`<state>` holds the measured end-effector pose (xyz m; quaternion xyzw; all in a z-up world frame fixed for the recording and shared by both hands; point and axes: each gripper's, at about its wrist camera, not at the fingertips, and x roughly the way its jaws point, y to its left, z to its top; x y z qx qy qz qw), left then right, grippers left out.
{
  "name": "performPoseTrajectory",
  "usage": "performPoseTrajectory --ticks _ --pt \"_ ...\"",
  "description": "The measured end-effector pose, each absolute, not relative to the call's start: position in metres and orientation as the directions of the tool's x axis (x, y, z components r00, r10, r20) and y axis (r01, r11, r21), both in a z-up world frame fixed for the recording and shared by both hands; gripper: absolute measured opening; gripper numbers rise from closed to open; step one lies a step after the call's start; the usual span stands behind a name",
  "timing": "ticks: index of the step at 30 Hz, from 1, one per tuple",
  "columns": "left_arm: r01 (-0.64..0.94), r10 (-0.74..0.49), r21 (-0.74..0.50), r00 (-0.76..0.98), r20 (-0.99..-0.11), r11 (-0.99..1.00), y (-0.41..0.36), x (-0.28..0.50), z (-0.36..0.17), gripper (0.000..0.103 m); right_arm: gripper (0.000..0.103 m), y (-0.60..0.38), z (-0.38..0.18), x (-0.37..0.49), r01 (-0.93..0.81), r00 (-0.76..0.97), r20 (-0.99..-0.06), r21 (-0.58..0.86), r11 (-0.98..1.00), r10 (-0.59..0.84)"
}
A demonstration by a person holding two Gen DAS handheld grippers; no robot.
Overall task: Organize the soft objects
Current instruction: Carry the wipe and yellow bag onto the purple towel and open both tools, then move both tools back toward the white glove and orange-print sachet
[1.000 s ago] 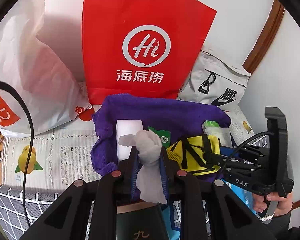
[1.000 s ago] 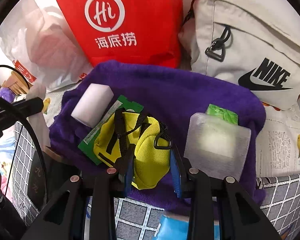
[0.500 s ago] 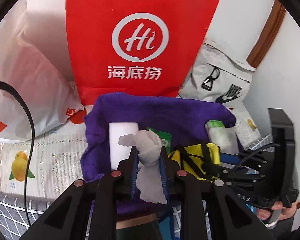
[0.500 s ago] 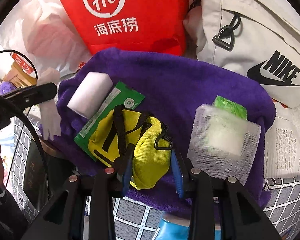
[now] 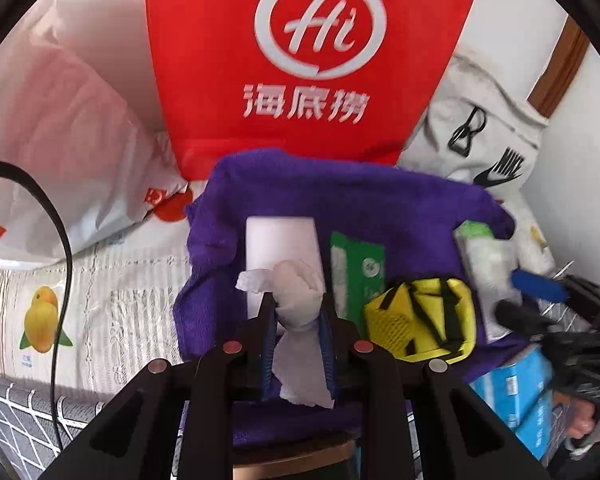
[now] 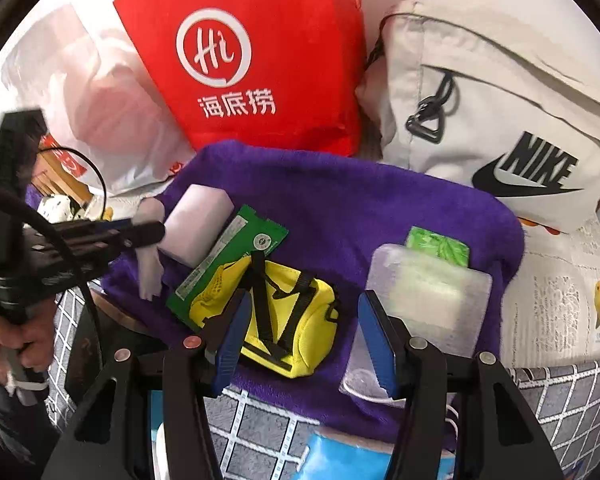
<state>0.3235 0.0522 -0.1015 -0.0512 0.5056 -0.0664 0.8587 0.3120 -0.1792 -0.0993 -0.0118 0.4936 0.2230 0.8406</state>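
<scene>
Partly complete, on present evidence. On the purple towel (image 6: 380, 208) lie a white sponge (image 6: 198, 220), a green packet (image 6: 236, 256), a yellow mesh pouch (image 6: 288, 328) and a wrapped pad (image 6: 428, 296). The left gripper (image 5: 298, 320) pinches a crumpled white tissue (image 5: 296, 304), not yet placed. The right gripper (image 6: 306, 336) stands spread and empty over the pouch.

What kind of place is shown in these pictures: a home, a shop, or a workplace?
Most likely a home, perhaps a bedroom corner. A quilted grey grid-pattern cover and a fruit-print sheet suggest a bed, and a red paper shopping bag and a pale grey Nike backpack lean against the wall.
</scene>
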Motion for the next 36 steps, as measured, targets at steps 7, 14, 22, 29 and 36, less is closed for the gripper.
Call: performPoseTrajectory --ticks 7,14,22,29,36 --pt "0.052 -0.156 -0.148 0.442 -0.884 0.988 0.051 0.326 -0.119 0.020 0.055 -0.198 -0.085 0.300 -0.378 0.453 -0.810 0.204 0.903 0.373" --pt "0.050 -0.152 -0.144 0.438 -0.886 0.988 0.050 0.325 -0.119 0.020 0.055 -0.229 -0.073 0.285 -0.330 0.496 -0.797 0.195 0.924 0.345" --pt "0.049 -0.167 -0.161 0.419 -0.893 0.986 0.047 0.320 -0.117 0.056 0.056 -0.266 -0.073 0.272 -0.240 0.500 -0.793 0.259 0.936 0.348" --pt "0.055 -0.171 -0.165 0.468 -0.867 0.985 0.047 0.298 -0.092 0.058 0.056 -0.270 -0.066 0.240 -0.243 0.499 -0.787 0.275 0.930 0.363" --pt "0.069 -0.159 -0.145 0.515 -0.842 0.987 0.051 0.257 -0.064 0.058 0.056 -0.257 -0.062 0.196 -0.298 0.465 -0.781 0.305 0.905 0.417"
